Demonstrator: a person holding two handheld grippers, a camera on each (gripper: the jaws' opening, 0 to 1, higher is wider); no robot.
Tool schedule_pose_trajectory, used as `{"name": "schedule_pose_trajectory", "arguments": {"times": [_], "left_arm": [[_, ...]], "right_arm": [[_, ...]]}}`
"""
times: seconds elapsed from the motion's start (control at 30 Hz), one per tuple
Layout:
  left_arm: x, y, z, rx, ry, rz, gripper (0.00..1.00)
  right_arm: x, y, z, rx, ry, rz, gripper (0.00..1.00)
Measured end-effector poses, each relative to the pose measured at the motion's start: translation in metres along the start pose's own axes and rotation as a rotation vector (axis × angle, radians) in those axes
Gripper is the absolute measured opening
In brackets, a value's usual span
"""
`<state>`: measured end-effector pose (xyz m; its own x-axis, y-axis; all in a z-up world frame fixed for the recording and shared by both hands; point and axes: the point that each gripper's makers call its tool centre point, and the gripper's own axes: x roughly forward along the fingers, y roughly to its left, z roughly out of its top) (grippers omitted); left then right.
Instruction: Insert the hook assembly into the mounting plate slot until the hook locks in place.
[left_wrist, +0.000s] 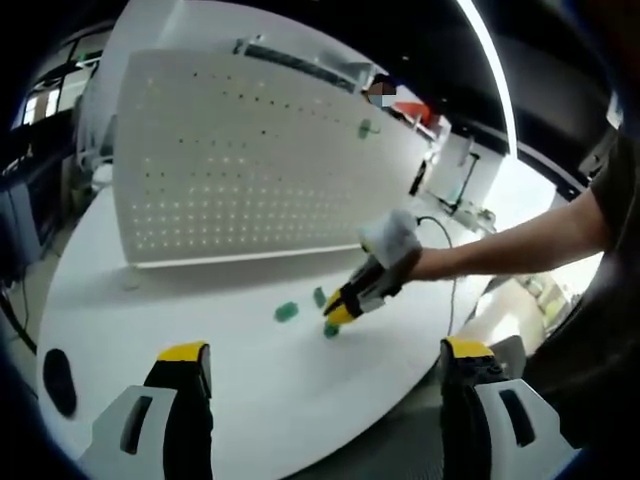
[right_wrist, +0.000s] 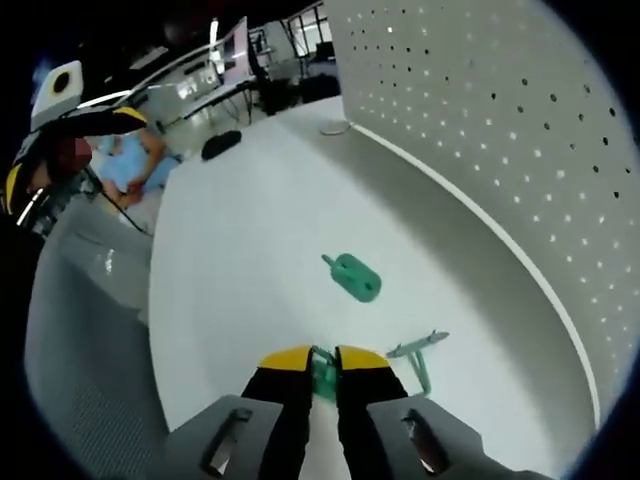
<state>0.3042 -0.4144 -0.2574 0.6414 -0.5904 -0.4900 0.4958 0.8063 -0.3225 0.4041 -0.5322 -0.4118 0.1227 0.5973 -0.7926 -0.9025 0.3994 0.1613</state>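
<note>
Right gripper (right_wrist: 322, 366) seemingly around green hook (right_wrist: 322, 378)

The bench (right_wrist: 230, 250) is smooth, white and faintly glossy. The perforated board (left_wrist: 250, 170) looks like matt white sheet (metal or plastic, hard to tell). The green hook pieces (right_wrist: 352, 277) look like smooth moulded plastic.

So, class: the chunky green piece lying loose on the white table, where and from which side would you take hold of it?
Grip the green piece across its rounded body, coming down from above. It lies flat on the table, clear of the thin hook, and its small stub looks too slight for the tongs.
</note>
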Motion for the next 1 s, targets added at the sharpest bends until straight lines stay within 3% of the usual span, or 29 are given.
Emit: {"name": "schedule_pose_trajectory", "arguments": {"times": [0.87, 1.0], "left_arm": [[-0.003, -0.003, 0.009, 0.016, -0.022, -0.001, 0.97], [-0.003, -0.004, 0.009, 0.017, -0.024, -0.003, 0.97]], "right_arm": [[0.000, 0.003, 0.007, 0.030, -0.036, -0.059, 0.00], [-0.008, 0.005, 0.020, 0.039, -0.073, -0.066, 0.00]]}}
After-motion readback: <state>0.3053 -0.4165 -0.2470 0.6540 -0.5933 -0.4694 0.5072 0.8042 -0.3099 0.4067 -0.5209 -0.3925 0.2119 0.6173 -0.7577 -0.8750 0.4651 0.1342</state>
